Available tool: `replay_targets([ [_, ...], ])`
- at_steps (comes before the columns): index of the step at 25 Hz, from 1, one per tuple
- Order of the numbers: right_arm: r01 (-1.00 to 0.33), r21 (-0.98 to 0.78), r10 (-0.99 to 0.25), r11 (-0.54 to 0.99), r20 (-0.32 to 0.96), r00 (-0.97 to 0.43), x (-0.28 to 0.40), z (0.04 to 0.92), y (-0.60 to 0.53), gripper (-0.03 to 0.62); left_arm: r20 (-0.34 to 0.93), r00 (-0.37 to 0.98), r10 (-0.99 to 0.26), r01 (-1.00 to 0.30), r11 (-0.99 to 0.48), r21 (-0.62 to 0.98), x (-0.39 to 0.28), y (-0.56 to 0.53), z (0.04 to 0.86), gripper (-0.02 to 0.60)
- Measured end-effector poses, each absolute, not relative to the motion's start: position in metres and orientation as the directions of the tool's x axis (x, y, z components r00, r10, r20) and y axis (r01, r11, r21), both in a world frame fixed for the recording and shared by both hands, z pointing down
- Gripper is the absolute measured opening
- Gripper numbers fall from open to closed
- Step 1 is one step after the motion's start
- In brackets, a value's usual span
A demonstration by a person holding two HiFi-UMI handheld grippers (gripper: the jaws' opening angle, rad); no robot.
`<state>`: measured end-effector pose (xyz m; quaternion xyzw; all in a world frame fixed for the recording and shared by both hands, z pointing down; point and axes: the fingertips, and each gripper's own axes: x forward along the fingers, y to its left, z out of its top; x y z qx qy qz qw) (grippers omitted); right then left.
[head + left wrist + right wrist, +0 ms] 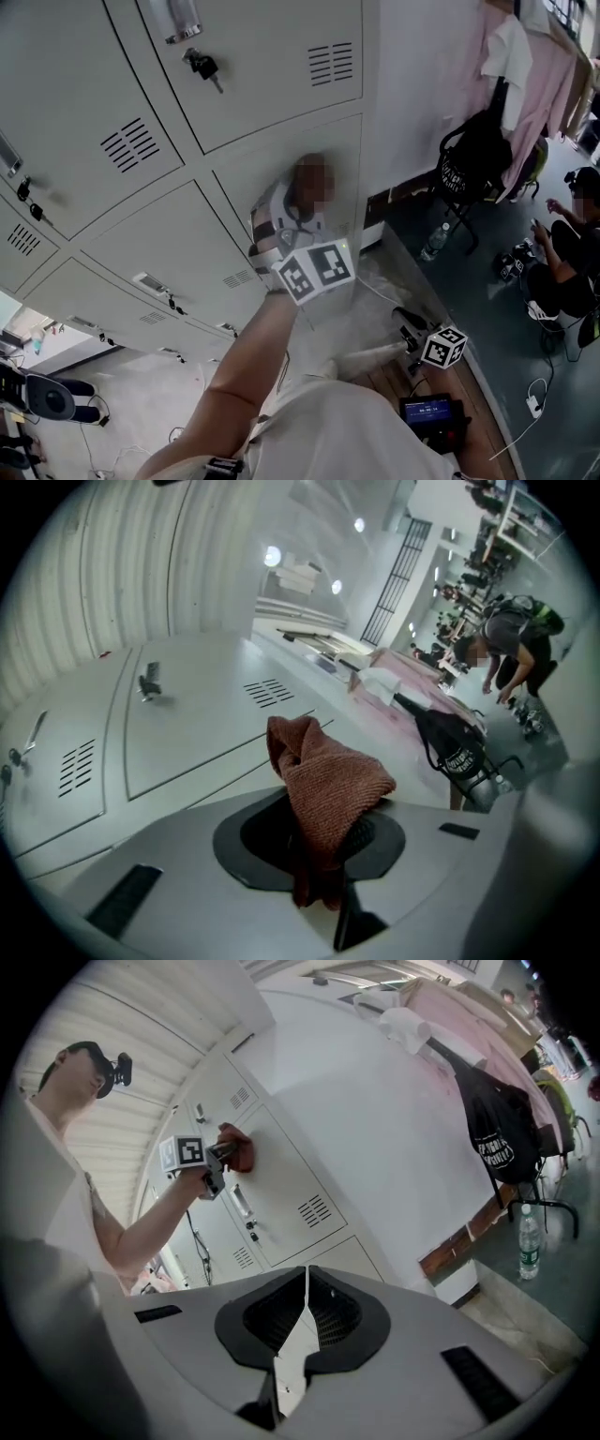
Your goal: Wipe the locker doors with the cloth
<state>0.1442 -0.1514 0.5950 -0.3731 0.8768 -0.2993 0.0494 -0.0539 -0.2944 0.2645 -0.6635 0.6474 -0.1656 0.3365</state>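
Observation:
My left gripper [298,211] reaches up to a grey locker door [309,159] in the head view; a mosaic patch hides its tips there. In the left gripper view it [323,832] is shut on a reddish-brown cloth [323,775] that bunches up above the jaws, with locker doors [206,733] close behind. The right gripper view shows that cloth [240,1150] pressed against a door [281,1185] beside the left gripper [214,1159]. My right gripper [305,1307] is shut with nothing in it and hangs low to the right [422,337], away from the lockers.
Keys [204,66] hang from the locker locks. A black bag on a chair [478,159], hanging pink garments [539,84] and a water bottle [433,242] stand to the right. A person [562,258] sits on the floor at far right. Cables [530,408] lie below.

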Motion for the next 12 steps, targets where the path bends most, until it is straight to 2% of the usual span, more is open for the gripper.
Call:
replay_targets([
  [7, -0.681, -0.575, -0.769, 0.453, 0.133, -0.625, 0.189, 0.599, -0.134, 0.020, -0.132, 0.257, -0.957, -0.722, -0.099, -0.684, 0.036, -0.332, 0.267, 0.077],
  [12, -0.686, -0.581, -0.783, 0.438, 0.128, -0.608, 0.194, 0.599, -0.132, 0.020, -0.076, 0.270, -0.960, -0.703, -0.142, -0.697, 0.060, -0.350, 0.277, 0.077],
])
